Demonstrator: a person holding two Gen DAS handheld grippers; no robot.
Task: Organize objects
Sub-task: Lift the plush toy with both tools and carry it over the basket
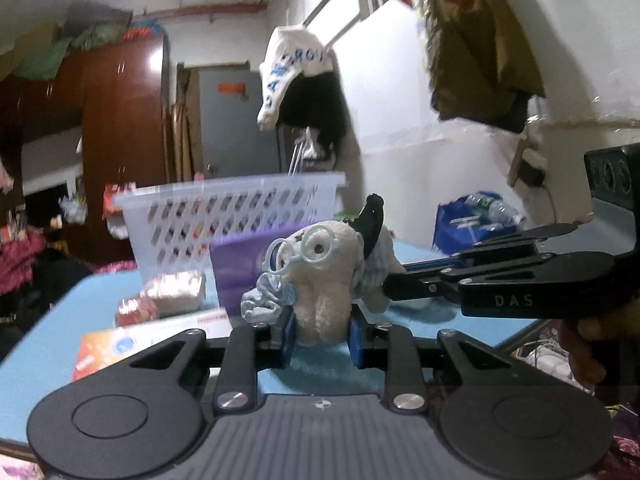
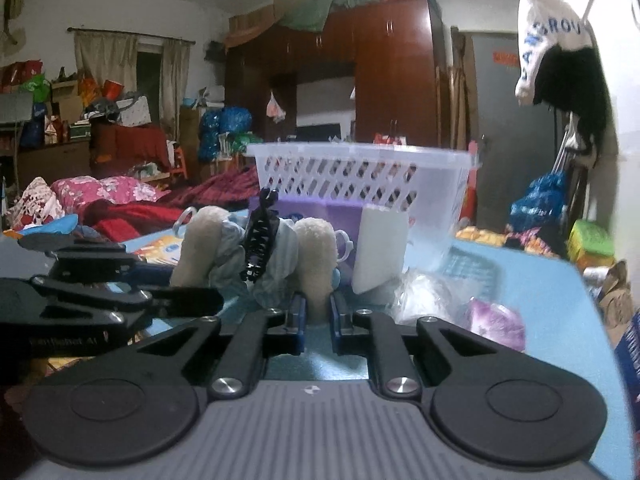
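A cream plush toy (image 1: pixel 324 280) with light blue glasses and a black hair claw clipped on it is held above the blue table (image 1: pixel 80 312). My left gripper (image 1: pixel 322 338) is shut on its lower part. My right gripper (image 2: pixel 318 316) is shut on another limb of the same plush toy (image 2: pixel 316 256); it also shows in the left wrist view (image 1: pixel 394 286), reaching in from the right. The black hair claw (image 2: pixel 260 240) sits on the toy's blue cloth. A white slotted basket (image 1: pixel 236 216) stands behind on a purple box (image 1: pixel 236 268).
Wrapped snack packets (image 1: pixel 172 294) and an orange-white pack (image 1: pixel 108 350) lie on the table at the left. A white card (image 2: pixel 380 248), a clear bag (image 2: pixel 424 292) and a purple packet (image 2: pixel 496 320) lie at the right. A bed and clutter surround the table.
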